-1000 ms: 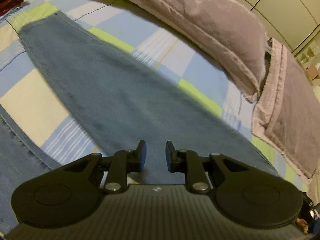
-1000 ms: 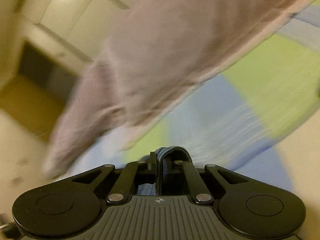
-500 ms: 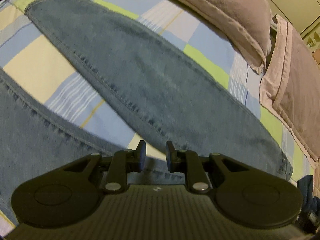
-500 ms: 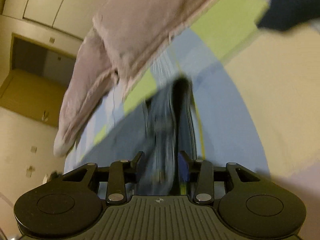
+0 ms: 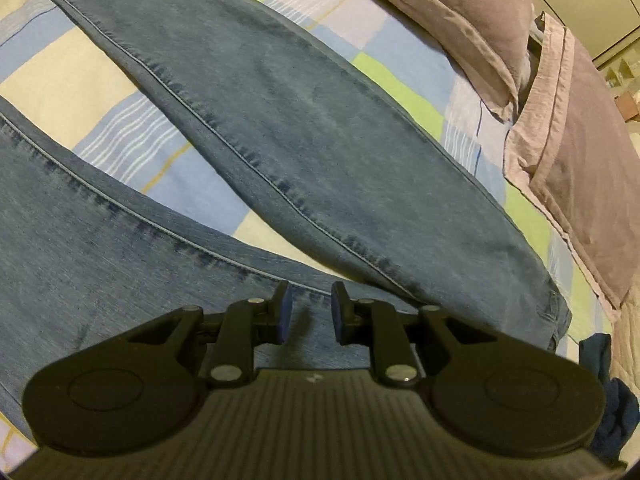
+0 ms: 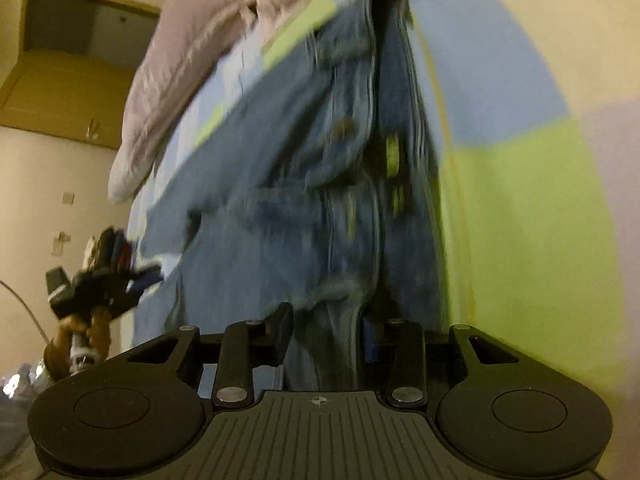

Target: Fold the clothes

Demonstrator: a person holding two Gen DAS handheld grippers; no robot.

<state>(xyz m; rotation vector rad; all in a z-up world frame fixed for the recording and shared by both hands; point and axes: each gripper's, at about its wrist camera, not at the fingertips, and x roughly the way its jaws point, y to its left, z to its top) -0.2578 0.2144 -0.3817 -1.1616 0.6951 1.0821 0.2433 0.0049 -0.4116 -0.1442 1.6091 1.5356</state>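
Jeans (image 5: 304,148) lie flat on the bed (image 5: 72,80), legs running away leftward – left gripper (image 5: 307,312) narrowly parted, empty, over the near leg; right gripper (image 6: 326,336), jaws just opened, straddles the waistband.

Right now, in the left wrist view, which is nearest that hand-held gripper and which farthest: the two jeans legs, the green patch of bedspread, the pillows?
From the left hand-held gripper, nearest first:
1. Near jeans leg, directly under the fingertips, lower left.
2. Far jeans leg, running diagonally across the middle.
3. Green patch of bedspread, just beyond that leg.
4. Pillows, along the top and right edge.
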